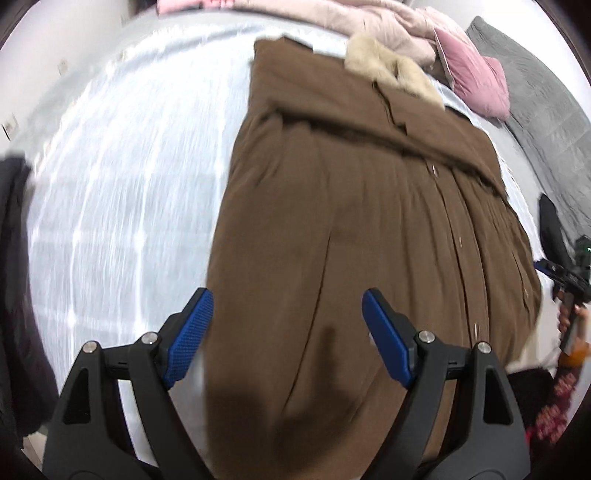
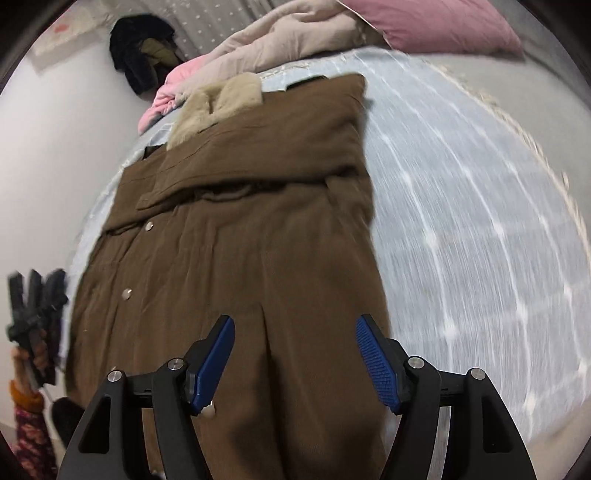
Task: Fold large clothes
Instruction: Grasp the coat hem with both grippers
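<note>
A long brown coat (image 1: 351, 229) with a beige fur collar (image 1: 391, 70) lies flat on the pale blue bed sheet (image 1: 129, 184), sleeves folded in across the chest. It also shows in the right wrist view (image 2: 240, 240), with its fur collar (image 2: 218, 107) at the far end. My left gripper (image 1: 287, 310) is open and empty, above the coat's hem near its left edge. My right gripper (image 2: 295, 336) is open and empty, above the hem near the coat's right edge. The other gripper shows at the right edge of the left wrist view (image 1: 569, 273) and at the left edge of the right wrist view (image 2: 35, 302).
Pink and beige bedding (image 1: 388, 29) and a pink pillow (image 1: 476, 77) are piled at the head of the bed. A grey blanket (image 1: 543, 96) lies at the far right. Dark clothes (image 2: 142, 48) hang on the wall. Dark fabric (image 1: 14, 277) hangs at the left.
</note>
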{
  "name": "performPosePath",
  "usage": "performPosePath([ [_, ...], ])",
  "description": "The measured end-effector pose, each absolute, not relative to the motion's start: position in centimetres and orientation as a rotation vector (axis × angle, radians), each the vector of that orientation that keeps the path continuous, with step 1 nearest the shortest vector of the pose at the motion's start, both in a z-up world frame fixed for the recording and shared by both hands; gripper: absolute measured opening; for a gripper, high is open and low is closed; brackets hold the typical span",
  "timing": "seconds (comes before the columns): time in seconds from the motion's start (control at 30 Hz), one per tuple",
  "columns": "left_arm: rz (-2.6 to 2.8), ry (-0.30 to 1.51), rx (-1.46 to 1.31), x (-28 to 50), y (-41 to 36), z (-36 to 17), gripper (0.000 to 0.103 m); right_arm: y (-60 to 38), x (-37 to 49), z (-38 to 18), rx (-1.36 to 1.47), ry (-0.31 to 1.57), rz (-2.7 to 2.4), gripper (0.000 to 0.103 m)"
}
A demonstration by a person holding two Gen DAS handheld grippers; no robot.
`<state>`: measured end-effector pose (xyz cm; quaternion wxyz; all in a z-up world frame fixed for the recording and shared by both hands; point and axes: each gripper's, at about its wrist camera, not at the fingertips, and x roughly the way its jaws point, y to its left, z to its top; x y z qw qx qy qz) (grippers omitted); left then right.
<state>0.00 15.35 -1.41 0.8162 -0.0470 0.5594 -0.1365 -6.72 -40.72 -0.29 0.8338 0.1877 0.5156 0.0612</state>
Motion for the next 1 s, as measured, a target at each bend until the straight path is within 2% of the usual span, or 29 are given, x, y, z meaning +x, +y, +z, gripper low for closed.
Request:
performPosePath([
  [0.3,-0.407,1.299,-0.212,-3.3,19.5,-4.0,0.083,-44.1,-13.2,-3.1,0.512,1.167,0.147,0.070],
  [0.4,-0.517,1.370,-0.303,-3.8,19.3,-5.6,0.083,-44.6,-14.4,-4.4,0.677,1.155,0.224,0.070],
  [0.5,-0.559,1.364,-0.260,-4.4,18.3,-5.9,0.083,-44.1,-14.4,-5.9,0.854,1.181,0.341,0.071],
  [0.8,-0.704,1.401,-0.291,-5.9,17.2,-5.6,0.083,-39.8,-15.2,-5.9,0.703,1.236,0.385,0.071],
  [0.93,-0.719,1.396,-0.260,-6.8,16.6,-5.6,0.082,-38.7,-15.5,-5.8,0.671,1.262,0.379,0.067],
  [1.0,-0.712,1.400,-0.243,-7.2,16.1,-5.5,0.076,-37.9,-15.3,-5.9,0.653,1.296,0.377,0.062],
])
